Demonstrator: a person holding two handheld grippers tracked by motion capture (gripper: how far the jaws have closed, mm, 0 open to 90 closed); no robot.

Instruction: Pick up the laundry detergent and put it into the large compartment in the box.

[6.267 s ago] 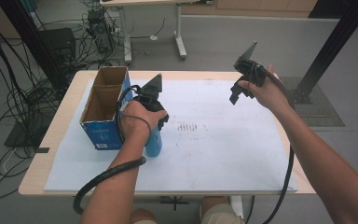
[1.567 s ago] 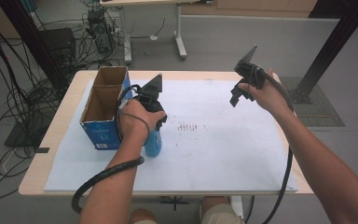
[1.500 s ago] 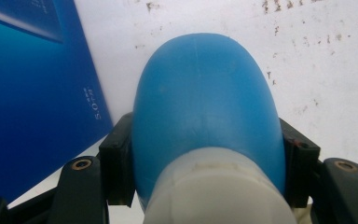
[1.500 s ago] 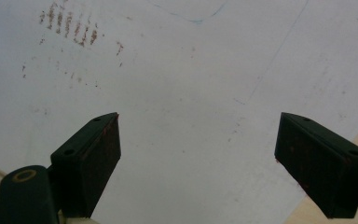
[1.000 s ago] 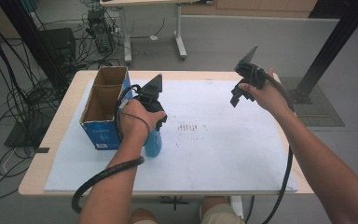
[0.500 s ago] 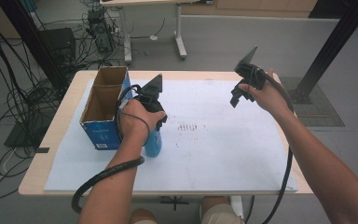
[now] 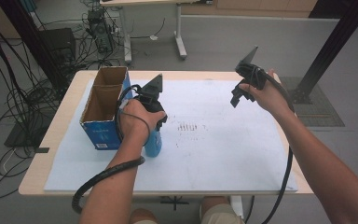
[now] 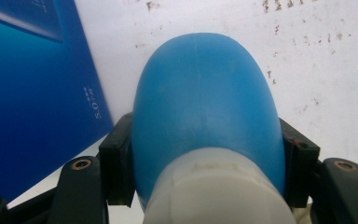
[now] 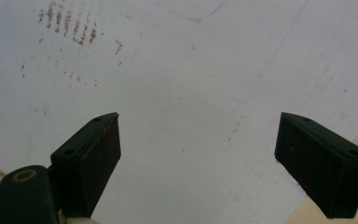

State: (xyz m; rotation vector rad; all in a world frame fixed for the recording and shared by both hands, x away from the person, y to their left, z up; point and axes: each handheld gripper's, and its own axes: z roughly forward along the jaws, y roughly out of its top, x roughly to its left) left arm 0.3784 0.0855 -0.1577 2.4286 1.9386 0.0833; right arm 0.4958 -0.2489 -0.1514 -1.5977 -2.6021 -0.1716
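Observation:
A blue bottle (image 7: 153, 145) with a white cap stands on the white mat (image 7: 223, 158), right beside an open blue cardboard box (image 7: 103, 100). My left gripper (image 7: 154, 131) comes down on it from above and is shut on the bottle (image 8: 205, 102); both black pads (image 8: 116, 168) press its sides just above the cap. The box wall (image 8: 28, 93) is close on one side of the bottle. My right gripper (image 7: 235, 99) hangs over the far right of the mat, open, with nothing between its pads (image 9: 98, 158) but bare mat (image 9: 191, 93).
The box's two compartments look empty from above. Brown smudges (image 7: 189, 127) mark the mat's middle. The wooden table edge (image 7: 63, 126) shows around the mat. Cables and a dark stand lie on the floor to the left; a black post stands at the right.

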